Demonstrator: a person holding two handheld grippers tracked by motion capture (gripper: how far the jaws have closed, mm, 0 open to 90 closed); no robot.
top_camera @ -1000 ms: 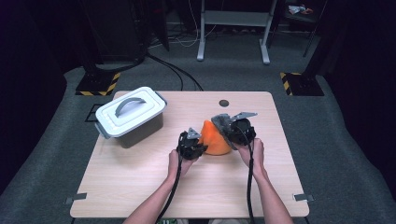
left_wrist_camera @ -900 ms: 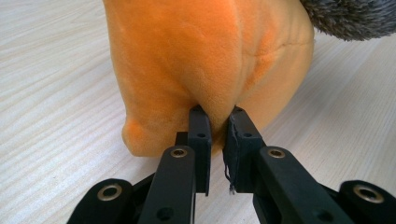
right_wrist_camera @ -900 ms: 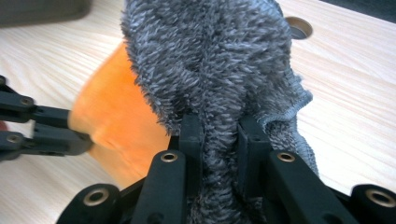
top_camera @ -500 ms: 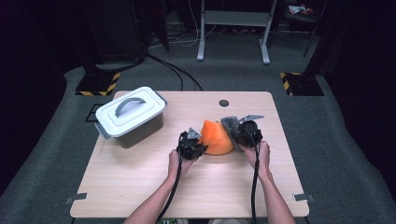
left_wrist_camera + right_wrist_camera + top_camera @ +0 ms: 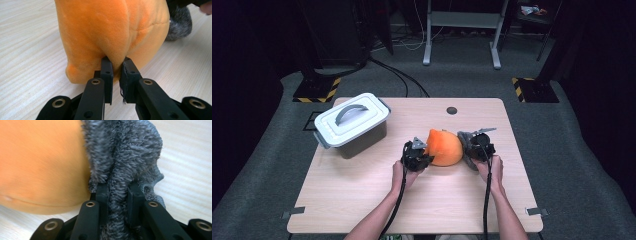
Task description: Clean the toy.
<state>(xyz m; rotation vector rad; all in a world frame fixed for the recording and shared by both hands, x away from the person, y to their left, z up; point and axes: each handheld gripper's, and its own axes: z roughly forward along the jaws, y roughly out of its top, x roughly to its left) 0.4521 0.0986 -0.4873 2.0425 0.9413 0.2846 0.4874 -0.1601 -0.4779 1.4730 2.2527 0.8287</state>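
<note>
Pinching the orange plush toy (image 5: 112, 30) with your left gripper (image 5: 116, 75): jaws clamped on a fold of its orange fabric. Your right gripper (image 5: 117, 195) has its jaws squeezed on the toy's grey furry part (image 5: 125, 152). The toy sits on the table (image 5: 362, 200), right of the lidded bin (image 5: 352, 125), between both grippers.
</note>
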